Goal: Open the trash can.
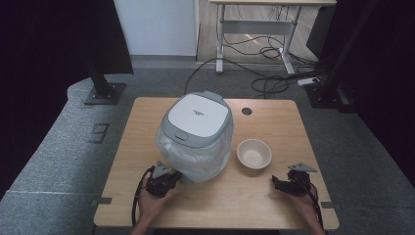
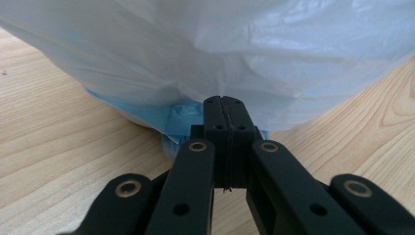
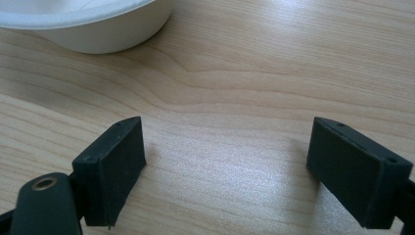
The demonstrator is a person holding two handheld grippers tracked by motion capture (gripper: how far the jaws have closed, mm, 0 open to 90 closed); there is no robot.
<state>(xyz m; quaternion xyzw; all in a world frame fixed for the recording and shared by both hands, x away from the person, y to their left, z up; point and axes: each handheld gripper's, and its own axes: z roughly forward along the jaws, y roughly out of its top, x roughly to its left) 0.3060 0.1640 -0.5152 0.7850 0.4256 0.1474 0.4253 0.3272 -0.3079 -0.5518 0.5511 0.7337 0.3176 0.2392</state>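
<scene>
While right claw (image 3: 222,171) gapes empty, left claw (image 2: 225,117) closed against plastic bag (image 2: 210,54).

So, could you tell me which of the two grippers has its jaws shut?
The left gripper, down against the plastic bag around the rice cooker. The right gripper, near the bowl, stands wide open over bare table.

The high view looks forward and down from above the near side, taking in the whole worktop (image 1: 274,196). The left gripper view sits low, right against the bagged cooker (image 2: 210,54). The right gripper view skims the worktop toward the bowl (image 3: 83,24); the high view shares both.
</scene>
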